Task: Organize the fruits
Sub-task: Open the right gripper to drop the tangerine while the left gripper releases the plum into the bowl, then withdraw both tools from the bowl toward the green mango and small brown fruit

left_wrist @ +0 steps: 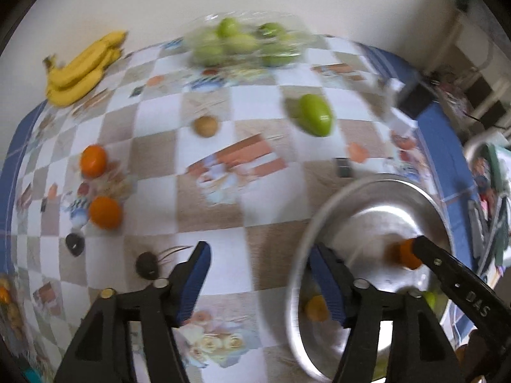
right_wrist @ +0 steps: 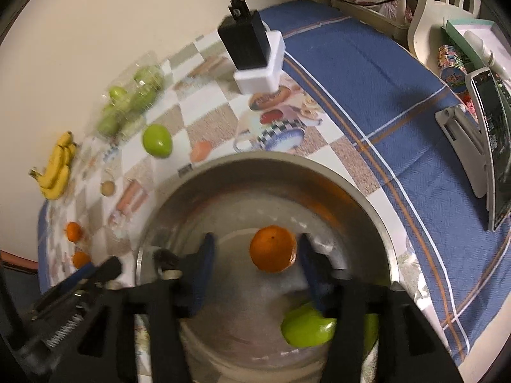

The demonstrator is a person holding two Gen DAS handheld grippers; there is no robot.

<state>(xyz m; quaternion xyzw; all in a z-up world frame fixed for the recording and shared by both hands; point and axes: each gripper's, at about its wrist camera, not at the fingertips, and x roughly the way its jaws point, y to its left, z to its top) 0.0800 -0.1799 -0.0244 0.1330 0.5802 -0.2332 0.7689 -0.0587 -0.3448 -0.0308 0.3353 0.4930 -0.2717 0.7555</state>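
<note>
Fingers of the right hand-held gripper (right_wrist: 254, 271) stand parted over the steel bowl (right_wrist: 380, 220), with an orange (right_wrist: 273, 248) between them; the pads appear clear of its skin, so the fruit is judged released, not held. A green mango (right_wrist: 306, 327) lies in the bowl just beside it, partly behind the right finger. The left hand-held gripper (left_wrist: 260, 277) is likewise open and empty, poised over the checked tabletop (left_wrist: 159, 159) at the bowl's near rim. Step in hand, by judgement: the drop into the bowl is complete on the right, and the left is free to fetch the next fruit.

Loose fruit on the tabletop: two oranges (left_wrist: 93, 160) (left_wrist: 105, 212) near the left edge, a small brown fruit (left_wrist: 206, 126) at centre, a second green mango (left_wrist: 315, 115) beyond the bowl, bananas (left_wrist: 83, 70) at the far corner, and a clear pack of green fruit (left_wrist: 242, 44) by the wall.

The next move likely calls for lifting the right gripper straight up, clear of the orange, and carrying the left across to the nearest orange, jaws wide enough to straddle it.
</note>
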